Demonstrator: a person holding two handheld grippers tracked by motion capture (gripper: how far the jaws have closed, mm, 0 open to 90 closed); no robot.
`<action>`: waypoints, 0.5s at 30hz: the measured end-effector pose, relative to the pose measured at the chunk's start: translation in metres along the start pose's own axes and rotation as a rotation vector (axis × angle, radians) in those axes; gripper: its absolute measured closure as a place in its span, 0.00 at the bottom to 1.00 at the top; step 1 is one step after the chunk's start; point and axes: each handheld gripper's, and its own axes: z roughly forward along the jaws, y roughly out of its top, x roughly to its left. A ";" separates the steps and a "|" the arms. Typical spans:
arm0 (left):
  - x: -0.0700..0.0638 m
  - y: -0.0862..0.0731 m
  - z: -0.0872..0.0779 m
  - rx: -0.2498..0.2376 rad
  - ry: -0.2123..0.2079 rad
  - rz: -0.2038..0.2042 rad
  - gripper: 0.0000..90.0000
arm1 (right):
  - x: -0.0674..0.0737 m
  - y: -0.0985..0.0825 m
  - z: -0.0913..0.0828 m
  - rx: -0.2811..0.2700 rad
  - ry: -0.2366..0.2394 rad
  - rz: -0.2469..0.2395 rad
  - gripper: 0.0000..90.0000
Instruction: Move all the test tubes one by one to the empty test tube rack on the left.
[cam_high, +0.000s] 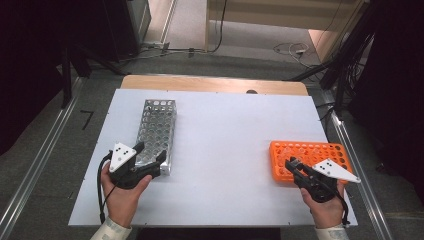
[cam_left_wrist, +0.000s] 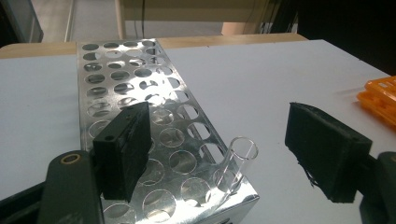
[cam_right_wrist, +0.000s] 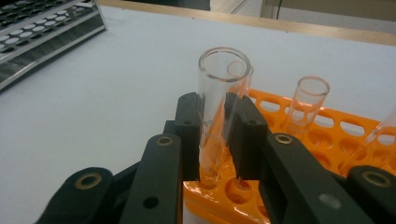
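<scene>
A clear glass tube (cam_right_wrist: 223, 70) stands in the near corner of the orange rack (cam_right_wrist: 327, 135), and my right gripper (cam_right_wrist: 215, 116) is shut on its lower half. Two more tubes (cam_right_wrist: 306, 107) stand in holes farther along the rack. In the high view the right gripper (cam_high: 292, 164) sits at the orange rack's (cam_high: 307, 150) near left corner. My left gripper (cam_left_wrist: 224, 154) is open over the near end of the metal rack (cam_left_wrist: 130, 88). Between its pads a single glass tube (cam_left_wrist: 238, 163) leans in a corner hole, untouched. The left gripper (cam_high: 150, 152) is at the metal rack's (cam_high: 156, 125) near end.
The two racks rest on a white board (cam_high: 225, 145) over a wooden table (cam_high: 210, 82), with bare board between them. Metal rails run along both sides of the table. Cables lie on the floor beyond the far edge.
</scene>
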 end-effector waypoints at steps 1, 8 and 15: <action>0.000 0.000 0.000 -0.001 0.000 -0.001 0.26 | 0.001 0.001 -0.001 -0.003 0.004 0.003 0.81; -0.002 0.001 0.000 -0.006 -0.006 0.004 0.26 | 0.013 0.009 -0.001 -0.014 0.052 -0.010 0.81; -0.005 0.002 0.000 -0.010 -0.015 0.010 0.26 | 0.028 0.013 0.009 0.000 0.099 -0.038 0.81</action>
